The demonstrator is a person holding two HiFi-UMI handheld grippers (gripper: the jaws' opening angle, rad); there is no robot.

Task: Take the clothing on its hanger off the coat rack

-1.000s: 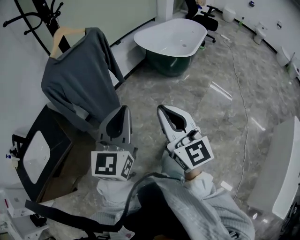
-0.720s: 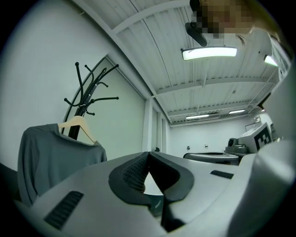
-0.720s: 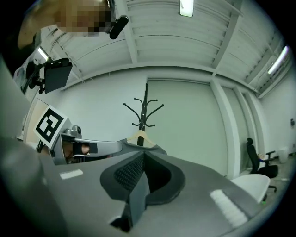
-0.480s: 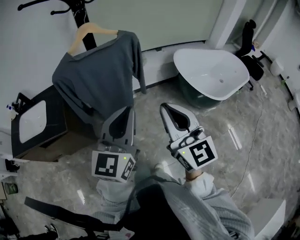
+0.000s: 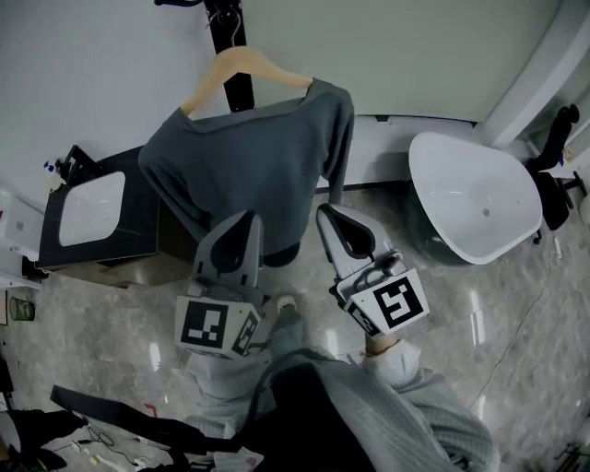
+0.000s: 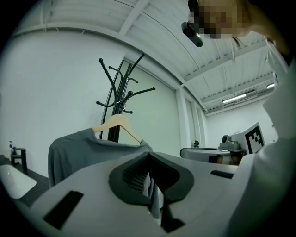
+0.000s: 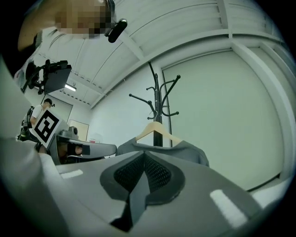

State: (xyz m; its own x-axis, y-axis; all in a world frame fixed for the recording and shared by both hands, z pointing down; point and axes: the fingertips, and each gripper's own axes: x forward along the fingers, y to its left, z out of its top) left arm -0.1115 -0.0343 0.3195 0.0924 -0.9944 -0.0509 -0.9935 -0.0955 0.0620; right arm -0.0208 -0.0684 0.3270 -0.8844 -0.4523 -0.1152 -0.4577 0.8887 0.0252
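Note:
A grey long-sleeved top (image 5: 253, 161) hangs on a pale wooden hanger (image 5: 241, 64) from the black coat rack (image 5: 226, 23) against the white wall. The same top (image 6: 78, 148) and hanger (image 6: 118, 125) show under the rack's hooks (image 6: 121, 92) in the left gripper view, and the hanger (image 7: 156, 128) with the top (image 7: 185, 150) in the right gripper view. My left gripper (image 5: 241, 221) is shut and empty, its tip in front of the top's hem. My right gripper (image 5: 327, 217) is shut and empty beside the hanging sleeve.
A dark cabinet with a white basin (image 5: 88, 207) stands left of the rack. A white freestanding bathtub (image 5: 475, 198) sits at the right on the marbled floor (image 5: 479, 350). A black office chair (image 5: 558, 175) is at the far right.
The view has swung left: the rack and top moved from the upper left towards the middle, the bathtub slid right. Both grippers stay shut, now close under the top.

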